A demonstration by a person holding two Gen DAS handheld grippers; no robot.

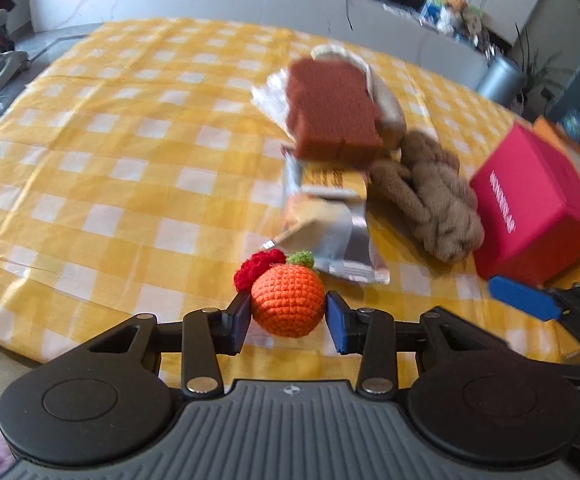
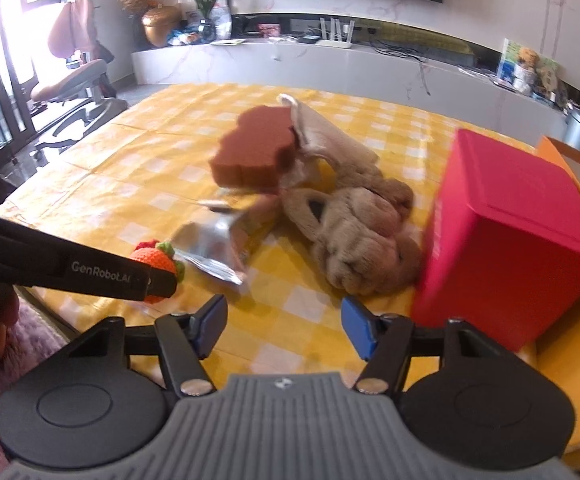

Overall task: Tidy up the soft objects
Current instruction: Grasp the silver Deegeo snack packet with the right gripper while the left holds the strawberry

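My left gripper (image 1: 288, 316) is shut on an orange crocheted ball (image 1: 288, 304) with a green tip and a red crocheted piece (image 1: 258, 266) attached, near the table's front edge. The ball also shows in the right wrist view (image 2: 154, 261), behind the left gripper's arm (image 2: 90, 272). My right gripper (image 2: 284, 326) is open and empty above the cloth, in front of a brown plush toy (image 2: 357, 240). The plush (image 1: 429, 204) lies beside a brown sponge (image 1: 331, 110), also seen from the right (image 2: 256, 152), and a beige cloth pouch (image 2: 329, 136).
A red box (image 2: 505, 232) stands at the right on an orange tray (image 2: 569, 352); it shows in the left wrist view too (image 1: 529, 208). A silver snack wrapper (image 1: 329, 232) lies behind the ball. The table has a yellow checked cloth (image 1: 130, 160).
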